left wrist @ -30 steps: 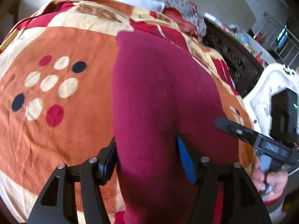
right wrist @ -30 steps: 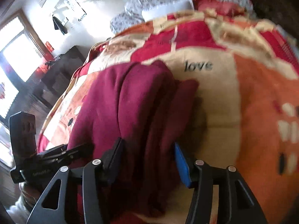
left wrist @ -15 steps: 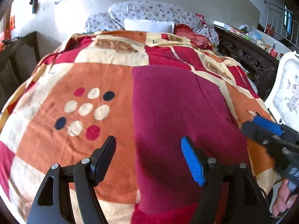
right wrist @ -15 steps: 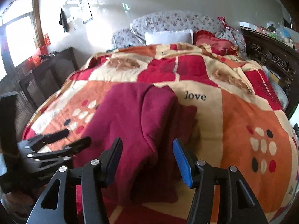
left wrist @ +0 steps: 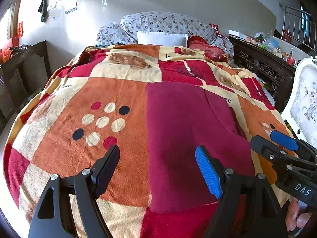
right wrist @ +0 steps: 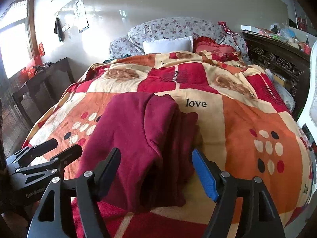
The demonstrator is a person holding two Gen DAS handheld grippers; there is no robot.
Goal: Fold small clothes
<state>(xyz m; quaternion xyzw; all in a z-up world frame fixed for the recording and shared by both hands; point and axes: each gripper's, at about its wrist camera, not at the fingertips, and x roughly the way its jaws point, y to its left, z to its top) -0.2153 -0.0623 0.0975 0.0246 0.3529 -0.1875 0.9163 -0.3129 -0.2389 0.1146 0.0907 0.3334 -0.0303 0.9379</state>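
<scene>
A: What is seen of the garment?

B: A maroon fleece garment (left wrist: 188, 138) is laid folded on the bed, on a plush blanket (left wrist: 118, 154) patterned in orange, red and cream blocks with dots and the word "love". In the right wrist view its layers (right wrist: 142, 138) are stacked, with a rounded fold along the right edge.

A: And the claws?

B: The left claw (left wrist: 158, 170) is held released above the blanket, its fingers spread, one black and one faced with a blue ribbed pad (left wrist: 207, 172); nothing is gripped. The right claw (right wrist: 156, 170) is likewise spread wide over the garment's near end, with nothing between its fingers.

A: The room?

B: Floral pillows (right wrist: 178, 29) and a white pillow (right wrist: 168, 44) are set at the head of the bed. A dark carved sideboard (left wrist: 263, 67) is seen at the right, a dark cabinet (right wrist: 43, 87) at the left.
</scene>
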